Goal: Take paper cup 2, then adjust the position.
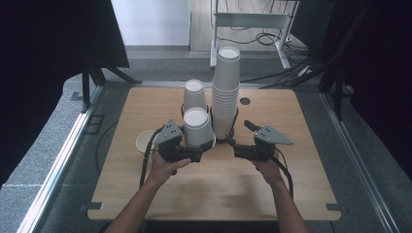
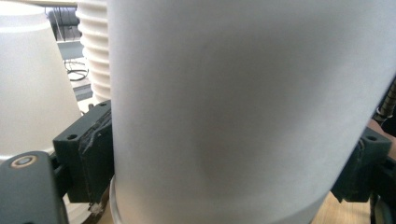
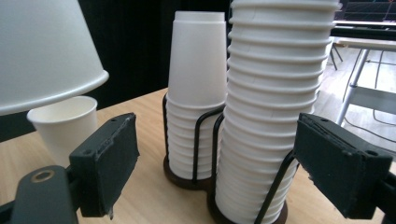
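Observation:
My left gripper [image 1: 197,144] is shut on a white paper cup [image 1: 197,127] held upside down, rim at the bottom, just above the table. In the left gripper view this cup [image 2: 252,107] sits between both pads [image 2: 95,154]. A tall stack of upturned cups [image 1: 226,90] and a shorter stack [image 1: 194,94] stand in a black wire holder [image 3: 196,140] behind it. My right gripper [image 1: 239,133] is open beside the tall stack's base. In the right gripper view, the tall stack [image 3: 275,93] stands just beyond my right gripper [image 3: 226,163].
A single upright paper cup [image 1: 145,141] stands on the wooden table [image 1: 218,189] left of my left hand; it is also in the right gripper view [image 3: 65,123]. A round cable hole [image 1: 245,101] lies right of the stacks. Desk legs and cables are beyond the far edge.

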{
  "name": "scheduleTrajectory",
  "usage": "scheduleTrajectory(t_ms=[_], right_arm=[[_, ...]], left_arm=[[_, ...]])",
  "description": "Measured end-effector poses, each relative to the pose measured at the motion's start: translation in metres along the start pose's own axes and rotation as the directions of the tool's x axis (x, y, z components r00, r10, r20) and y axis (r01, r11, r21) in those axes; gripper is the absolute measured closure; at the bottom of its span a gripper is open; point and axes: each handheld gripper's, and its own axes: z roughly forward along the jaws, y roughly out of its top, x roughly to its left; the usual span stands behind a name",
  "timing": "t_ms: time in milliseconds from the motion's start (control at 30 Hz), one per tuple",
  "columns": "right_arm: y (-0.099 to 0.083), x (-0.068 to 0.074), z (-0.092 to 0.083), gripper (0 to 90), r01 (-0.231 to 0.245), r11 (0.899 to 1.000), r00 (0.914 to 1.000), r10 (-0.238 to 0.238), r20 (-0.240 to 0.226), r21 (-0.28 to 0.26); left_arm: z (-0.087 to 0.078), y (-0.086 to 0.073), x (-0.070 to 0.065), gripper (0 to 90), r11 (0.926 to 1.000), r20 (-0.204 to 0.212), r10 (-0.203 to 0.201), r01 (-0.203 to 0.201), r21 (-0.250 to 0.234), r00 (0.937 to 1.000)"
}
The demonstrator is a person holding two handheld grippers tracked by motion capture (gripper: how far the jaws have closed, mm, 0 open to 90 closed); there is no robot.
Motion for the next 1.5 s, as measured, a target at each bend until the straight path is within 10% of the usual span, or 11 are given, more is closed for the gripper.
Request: scheduleTrajectory(t_ms=[867,1500], right_arm=[[-0.029,0.021,-0.018,16.4,-0.005,1.000,0.9991,0.004,-0.041,-0.003],[-0.028,0.029,-0.031,16.6,-0.035,0.999,0.9957,0.032,-0.087,-0.039]], left_arm=[[0.011,-0.045,-0.005,11.9,0.9961,0.035,-0.046,0.044,0.077,0.9983],[0.033,-0.066,-0.016,11.7,0.9824,0.000,0.017,-0.016,0.186,0.9999]])
